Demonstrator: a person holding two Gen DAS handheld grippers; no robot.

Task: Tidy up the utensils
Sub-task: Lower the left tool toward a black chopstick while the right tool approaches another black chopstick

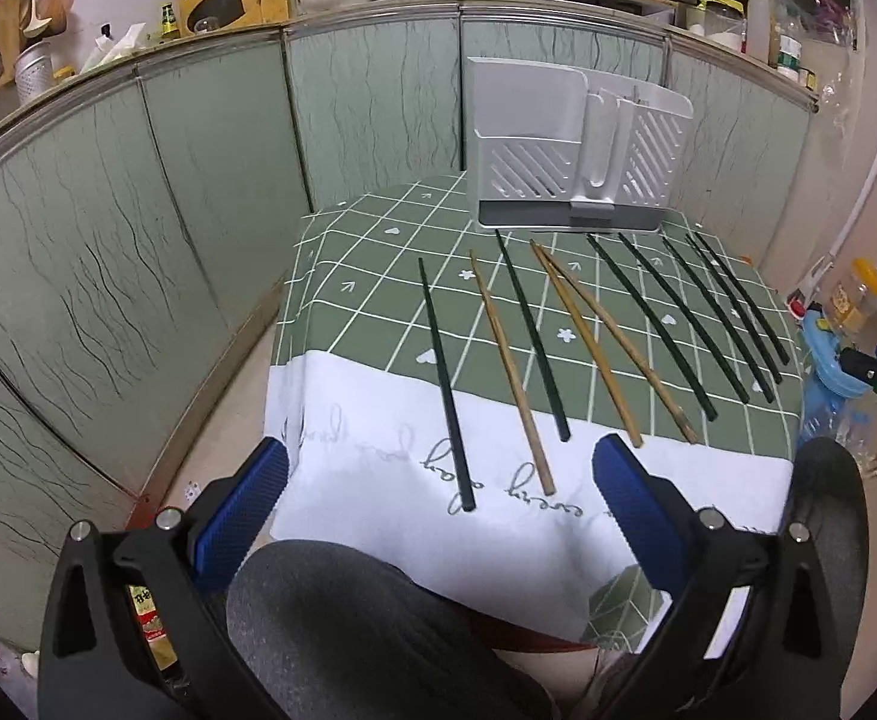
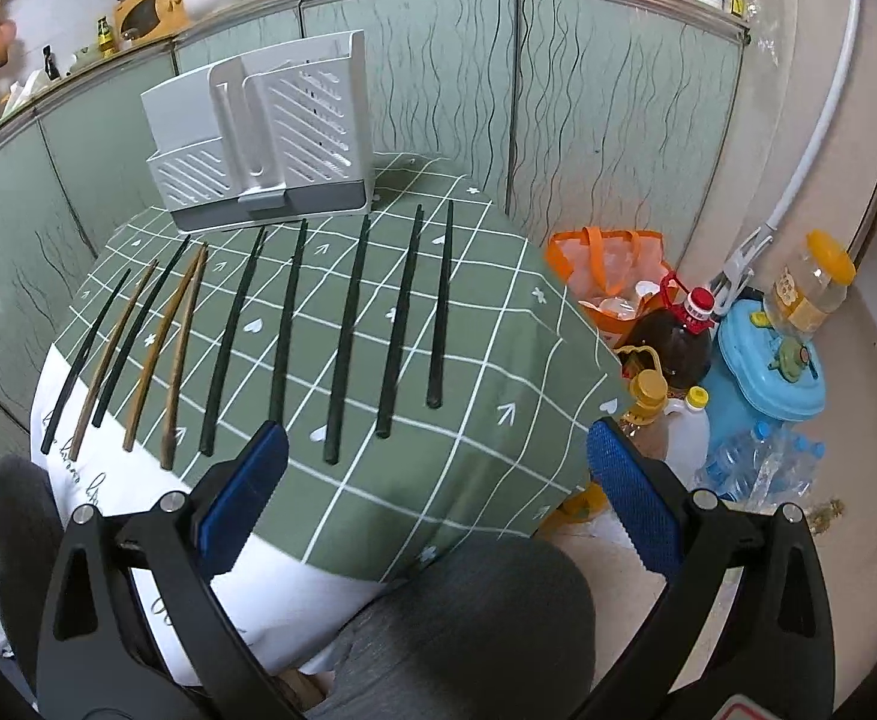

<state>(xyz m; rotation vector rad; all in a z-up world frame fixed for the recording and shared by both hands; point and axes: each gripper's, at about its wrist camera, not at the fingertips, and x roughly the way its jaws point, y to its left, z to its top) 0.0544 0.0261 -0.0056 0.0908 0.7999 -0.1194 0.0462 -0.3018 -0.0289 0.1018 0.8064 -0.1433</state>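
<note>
**Chopsticks laid out, both claws wide and empty**

Your chopsticks lie in a loose row on the green checked tablecloth (image 2: 486, 396), tips pointing toward the white utensil holder (image 2: 270, 138) that stands upright at the far edge of the table. In the left wrist view you can count three brown wooden chopsticks (image 1: 510, 369) mixed in with the dark ones (image 1: 445, 384); two of the wooden ones cross near their far ends. The dark chopsticks (image 2: 345, 336) on the right side lie apart from each other, roughly parallel.

Expect them to be light, stiff and thin, and likely slick against the cloth, so a single stick may roll or pivot as you close on it. Take hold around the middle or the thicker near end, pads square across the shaft, so it does not swing when lifted. The crossed wooden pair will probably need separating or grabbing together.

Your left gripper (image 1: 438, 495) hangs over the near white edge of the cloth, jaws spread wide, holding nothing and touching nothing. Your right gripper (image 2: 438, 480) is likewise spread wide and empty, hovering near the front right corner of the table. A knee in grey fabric (image 2: 468, 618) shows beneath both.
</note>
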